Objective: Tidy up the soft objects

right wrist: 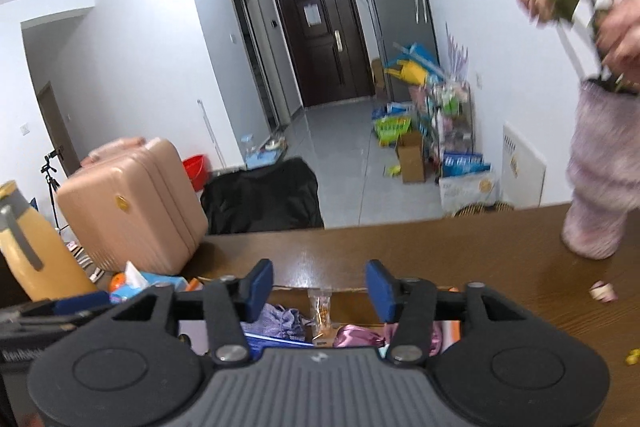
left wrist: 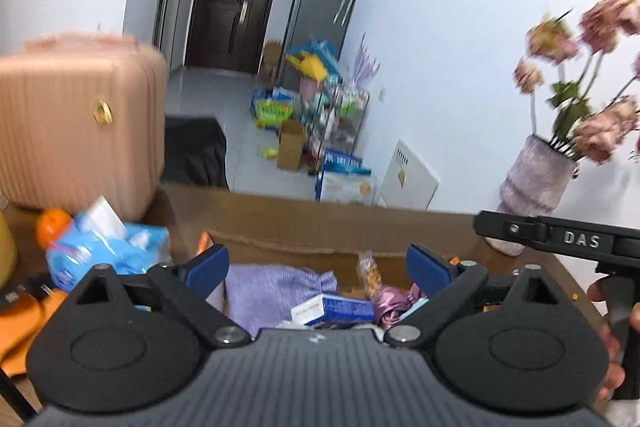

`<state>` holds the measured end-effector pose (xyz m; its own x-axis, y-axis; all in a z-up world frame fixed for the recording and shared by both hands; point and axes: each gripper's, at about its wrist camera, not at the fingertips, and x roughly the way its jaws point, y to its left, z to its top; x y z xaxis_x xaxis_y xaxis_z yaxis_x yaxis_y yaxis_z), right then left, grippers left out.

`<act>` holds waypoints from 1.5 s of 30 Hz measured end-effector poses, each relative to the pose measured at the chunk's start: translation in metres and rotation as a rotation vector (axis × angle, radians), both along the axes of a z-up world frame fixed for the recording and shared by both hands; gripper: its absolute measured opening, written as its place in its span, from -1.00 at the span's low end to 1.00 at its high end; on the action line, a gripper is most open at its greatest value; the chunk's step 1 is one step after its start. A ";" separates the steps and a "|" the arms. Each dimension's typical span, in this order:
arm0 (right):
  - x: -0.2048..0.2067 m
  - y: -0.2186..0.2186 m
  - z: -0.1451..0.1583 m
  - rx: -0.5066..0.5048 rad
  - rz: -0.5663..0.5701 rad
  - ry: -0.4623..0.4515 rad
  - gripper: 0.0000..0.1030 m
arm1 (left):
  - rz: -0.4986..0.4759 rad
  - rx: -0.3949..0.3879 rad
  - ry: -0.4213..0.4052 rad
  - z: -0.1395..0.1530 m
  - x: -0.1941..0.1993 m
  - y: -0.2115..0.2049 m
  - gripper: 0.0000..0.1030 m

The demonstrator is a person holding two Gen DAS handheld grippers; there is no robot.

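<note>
A: Big cardboard box point(left wrist: 304, 227) sits on the desk point(right wrist: 440, 251). The purple cloth point(left wrist: 272, 287) lies inside it.

B: Left gripper point(left wrist: 318, 267) is spread wide, right gripper point(right wrist: 320, 291) half spread, both empty. A swing could tip the fuzzy vase point(right wrist: 600, 187).

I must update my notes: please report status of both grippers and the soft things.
Left gripper open, empty. Right gripper open, empty. Purple cloth lying in cardboard box. Nothing blocking.
</note>
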<state>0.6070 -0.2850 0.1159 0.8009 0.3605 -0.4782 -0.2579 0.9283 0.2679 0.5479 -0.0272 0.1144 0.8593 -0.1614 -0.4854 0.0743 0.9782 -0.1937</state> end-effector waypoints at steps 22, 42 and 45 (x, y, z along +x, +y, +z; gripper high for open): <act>-0.190 -0.015 0.020 -0.160 -0.094 -0.255 0.61 | 0.025 0.200 -0.286 0.017 -0.160 -0.004 1.00; -0.459 0.017 -0.076 -0.163 -0.114 -0.394 0.83 | 0.089 0.227 -0.415 -0.056 -0.412 0.052 1.00; -0.497 0.017 -0.084 -0.170 -0.103 -0.395 0.86 | 0.107 0.241 -0.419 -0.062 -0.449 0.052 1.00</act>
